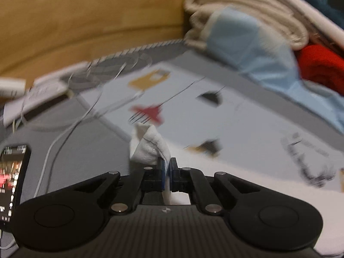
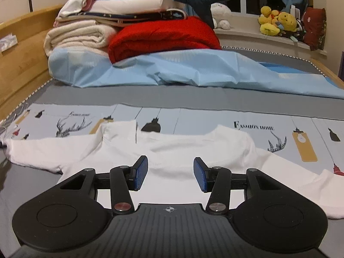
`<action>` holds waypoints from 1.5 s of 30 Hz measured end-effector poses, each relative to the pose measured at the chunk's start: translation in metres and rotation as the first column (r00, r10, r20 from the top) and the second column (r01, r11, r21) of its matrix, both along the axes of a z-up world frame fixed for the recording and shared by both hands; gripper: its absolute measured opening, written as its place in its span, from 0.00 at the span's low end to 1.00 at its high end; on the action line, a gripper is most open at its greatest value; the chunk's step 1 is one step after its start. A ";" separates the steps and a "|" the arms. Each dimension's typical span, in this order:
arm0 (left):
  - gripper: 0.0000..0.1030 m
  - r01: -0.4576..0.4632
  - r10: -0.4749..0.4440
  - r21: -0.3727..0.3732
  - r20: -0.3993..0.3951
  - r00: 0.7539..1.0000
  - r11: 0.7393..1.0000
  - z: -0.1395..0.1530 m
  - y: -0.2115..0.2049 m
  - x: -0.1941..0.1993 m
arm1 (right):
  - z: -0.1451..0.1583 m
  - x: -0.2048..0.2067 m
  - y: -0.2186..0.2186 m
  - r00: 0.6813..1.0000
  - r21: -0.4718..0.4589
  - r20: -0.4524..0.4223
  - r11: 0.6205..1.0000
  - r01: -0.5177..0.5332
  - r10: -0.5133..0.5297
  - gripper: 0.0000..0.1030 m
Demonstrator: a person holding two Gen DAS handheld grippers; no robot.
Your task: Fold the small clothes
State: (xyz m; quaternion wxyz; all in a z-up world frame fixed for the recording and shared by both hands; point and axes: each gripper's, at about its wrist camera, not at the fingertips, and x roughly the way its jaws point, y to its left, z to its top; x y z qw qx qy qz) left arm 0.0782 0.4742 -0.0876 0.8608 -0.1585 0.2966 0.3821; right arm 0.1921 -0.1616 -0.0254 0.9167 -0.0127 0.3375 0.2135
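A small white long-sleeved shirt [image 2: 176, 150] lies spread flat on the bed, collar away from me, sleeves out to both sides. My right gripper [image 2: 171, 173] is open and empty, hovering just above the shirt's body. In the left wrist view, which is blurred, my left gripper [image 1: 167, 167] is shut on a bunched piece of the white shirt [image 1: 148, 146], lifted off the patterned sheet [image 1: 236, 116].
A stack of folded blankets [image 2: 81, 34], a red blanket [image 2: 163, 36] and a light blue sheet [image 2: 193, 68] lie at the bed's far end. A wooden bed frame [image 2: 21, 64] runs along the left. A phone [image 1: 13, 180] and white cables [image 1: 64, 133] lie at the left.
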 end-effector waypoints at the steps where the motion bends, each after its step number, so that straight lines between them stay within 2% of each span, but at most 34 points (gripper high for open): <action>1: 0.03 0.020 -0.020 -0.001 0.026 0.999 1.000 0.012 -0.011 0.004 | -0.001 -0.001 0.002 1.000 -0.008 -0.005 1.000 -0.002 0.002 0.49; 6: 0.03 0.150 -0.150 0.013 0.131 0.980 0.989 0.079 -0.089 0.025 | -0.004 -0.006 0.007 1.000 -0.033 -0.005 0.999 -0.018 0.017 0.48; 9: 0.03 0.270 -0.275 0.052 0.153 0.949 0.962 0.120 -0.157 0.033 | -0.003 -0.007 0.009 1.000 -0.019 -0.018 1.000 -0.011 0.010 0.38; 10: 0.03 0.301 -0.305 0.051 0.162 0.938 0.952 0.129 -0.179 0.033 | -0.002 -0.006 0.009 1.000 -0.003 -0.027 1.000 -0.011 0.011 0.30; 11: 0.03 0.330 -0.332 0.041 0.171 0.928 0.943 0.136 -0.199 0.036 | -0.002 -0.006 0.009 0.999 0.013 -0.033 1.000 -0.013 0.013 0.23; 13: 0.03 0.395 -0.388 0.000 0.190 0.902 0.919 0.144 -0.245 0.041 | 0.001 -0.007 0.009 0.999 0.050 -0.048 0.999 -0.015 0.017 0.19; 17: 0.03 0.519 -0.503 -0.064 0.177 0.846 0.852 0.136 -0.324 0.060 | 0.001 -0.007 0.006 0.996 0.115 -0.091 0.993 -0.002 0.013 0.19; 22: 0.03 0.659 -0.654 -0.062 0.089 0.752 0.749 0.108 -0.404 0.072 | -0.010 0.000 -0.005 0.984 0.169 -0.179 0.985 0.037 -0.007 0.19; 25: 0.03 0.703 -0.701 -0.060 0.052 0.712 0.709 0.092 -0.427 0.079 | -0.018 0.006 -0.013 0.969 0.219 -0.245 0.972 0.082 -0.026 0.20; 29: 0.03 0.750 -0.752 -0.063 -0.001 0.660 0.658 0.068 -0.446 0.087 | -0.031 0.017 -0.023 0.932 0.339 -0.361 0.927 0.159 -0.028 0.26; 31: 0.03 0.765 -0.769 -0.087 -0.013 0.639 0.638 0.055 -0.451 0.090 | -0.038 0.021 -0.027 0.912 0.377 -0.406 0.901 0.215 -0.048 0.30; 33: 0.04 0.781 -0.789 -0.143 -0.001 0.614 0.608 0.046 -0.453 0.093 | -0.044 0.025 -0.032 0.896 0.400 -0.438 0.877 0.268 -0.074 0.34; 34: 0.06 0.780 -0.792 -0.183 0.011 0.610 0.598 0.043 -0.450 0.097 | -0.048 0.027 -0.034 0.883 0.409 -0.461 0.861 0.302 -0.090 0.35; 35: 0.08 0.771 -0.787 -0.231 0.033 0.616 0.594 0.042 -0.445 0.099 | -0.053 0.030 -0.036 0.866 0.417 -0.488 0.844 0.337 -0.105 0.36; 37: 0.20 0.747 -0.765 -0.316 0.092 0.637 0.585 0.043 -0.428 0.105 | -0.064 0.034 -0.038 0.836 0.427 -0.537 0.818 0.385 -0.113 0.37; 38: 0.20 0.735 -0.749 -0.327 0.108 0.653 0.594 0.047 -0.420 0.106 | -0.070 0.036 -0.037 0.822 0.420 -0.558 0.815 0.399 -0.115 0.37; 42: 0.20 0.685 -0.695 -0.275 0.076 0.715 0.674 0.066 -0.390 0.111 | -0.088 0.036 -0.025 0.783 0.365 -0.611 0.836 0.409 -0.117 0.37; 45: 0.20 0.644 -0.656 -0.252 0.045 0.754 0.723 0.071 -0.370 0.113 | -0.094 0.035 -0.009 0.774 0.342 -0.627 0.862 0.374 -0.087 0.42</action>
